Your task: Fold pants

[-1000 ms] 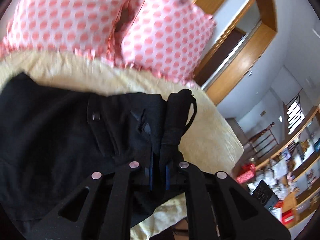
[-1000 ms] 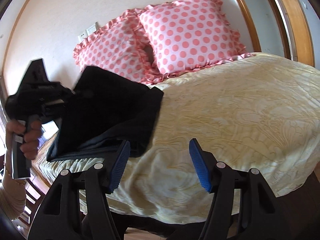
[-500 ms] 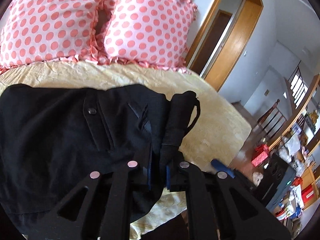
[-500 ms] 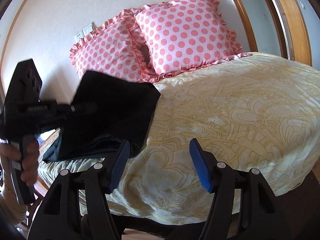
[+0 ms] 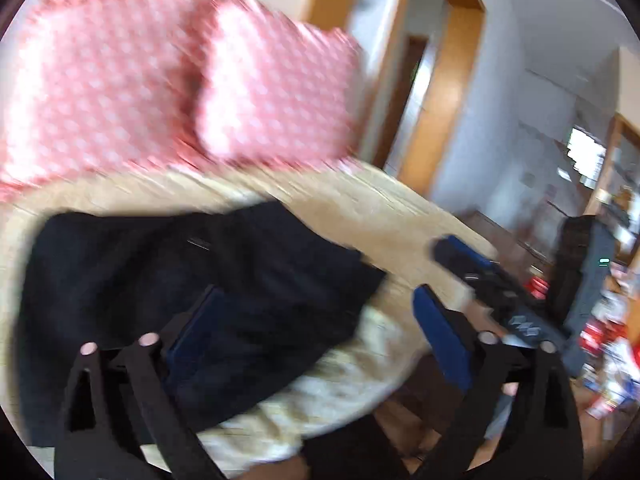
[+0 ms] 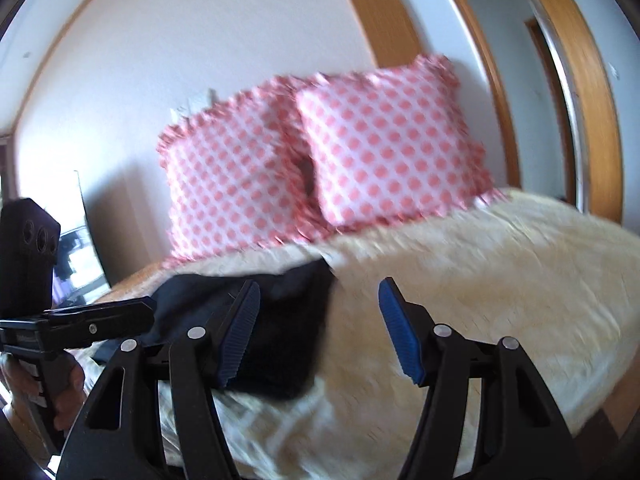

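Left claw [image 5: 316, 326] jaws just sprang wide apart, letting go of the pants [image 5: 172, 280], which now lie folded on the bed [image 5: 360, 200]. Right claw [image 6: 318, 330] is apart and empty. Fold looks nearly finished.

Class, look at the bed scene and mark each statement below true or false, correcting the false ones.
1. The black pants lie on the yellow bedspread. True.
2. The left tool is clamped on the pants. False: its jaws have just been opening and stand wide, pressing nothing.
3. Two pink dotted pillows stand at the head of the bed. True.
4. The right tool holds a pillow. False: its jaws are open and empty.
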Available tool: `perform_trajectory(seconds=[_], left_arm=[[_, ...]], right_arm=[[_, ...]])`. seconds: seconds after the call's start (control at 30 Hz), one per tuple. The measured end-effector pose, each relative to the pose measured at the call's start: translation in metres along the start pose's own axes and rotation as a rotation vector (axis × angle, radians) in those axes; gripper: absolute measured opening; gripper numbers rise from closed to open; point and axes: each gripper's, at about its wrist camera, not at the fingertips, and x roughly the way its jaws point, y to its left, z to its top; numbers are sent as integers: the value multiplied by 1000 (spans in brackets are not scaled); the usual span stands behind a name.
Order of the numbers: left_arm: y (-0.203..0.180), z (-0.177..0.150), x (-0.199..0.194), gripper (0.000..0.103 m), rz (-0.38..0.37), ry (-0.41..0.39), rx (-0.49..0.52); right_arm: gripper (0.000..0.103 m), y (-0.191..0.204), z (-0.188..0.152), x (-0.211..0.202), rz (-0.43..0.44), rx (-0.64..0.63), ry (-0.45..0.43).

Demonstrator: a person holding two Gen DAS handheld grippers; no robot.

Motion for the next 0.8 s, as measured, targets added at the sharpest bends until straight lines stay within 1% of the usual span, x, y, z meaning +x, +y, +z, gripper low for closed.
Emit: perform_trajectory(seconds=[0.07,0.1,0.17,0.2,0.27,0.33,0.4,0.47,0.5,0.53,0.57,0.6,0.63,0.7,0.73,0.77,0.8], left_arm=[[17,0,-10,101,116,-49,-1],[28,0,-11,101,202,-55,2],[41,-2,-11,101,277,-45,1],[49,-4,-9,101,294,-30,-9],[56,-7,-7,101,305,-13,-27],[61,-11,-5,101,308,1,-36],[65,-17,-4,101,328,17,-38],[72,-25,2,101,356,57,-57],[79,-31,7,101,358,90,-87],[86,-36,10,101,351,115,-116],[95,-42,15,101,327,138,-155],[94,-44,14,101,324,119,-146],[91,-46,13,101,342,118,-117],[88,-41,14,101,351,133,-91],[89,-38,12,101,328,126,-99],[92,-29,7,101,289,103,-119],[94,-24,4,101,278,85,-130]], right_arm=[[64,17,4,13,62,-35,11],[64,30,4,24,90,-64,31],[64,48,2,40,121,-108,67],[64,58,1,50,133,-129,87],[64,75,-2,66,156,-171,117],[64,84,-5,81,145,-194,156],[64,85,-10,92,96,-192,208],[64,80,-20,104,25,-195,293],[64,75,-29,111,-14,-196,362],[64,73,-36,115,-20,-197,393],[64,72,-42,114,-19,-208,382],[64,74,-46,110,-28,-234,364],[64,75,-47,109,-34,-242,365],[64,75,-40,109,-27,-218,376],[64,72,-34,107,-5,-189,363],[64,71,-29,106,15,-166,349],[64,69,-20,106,36,-134,328]])
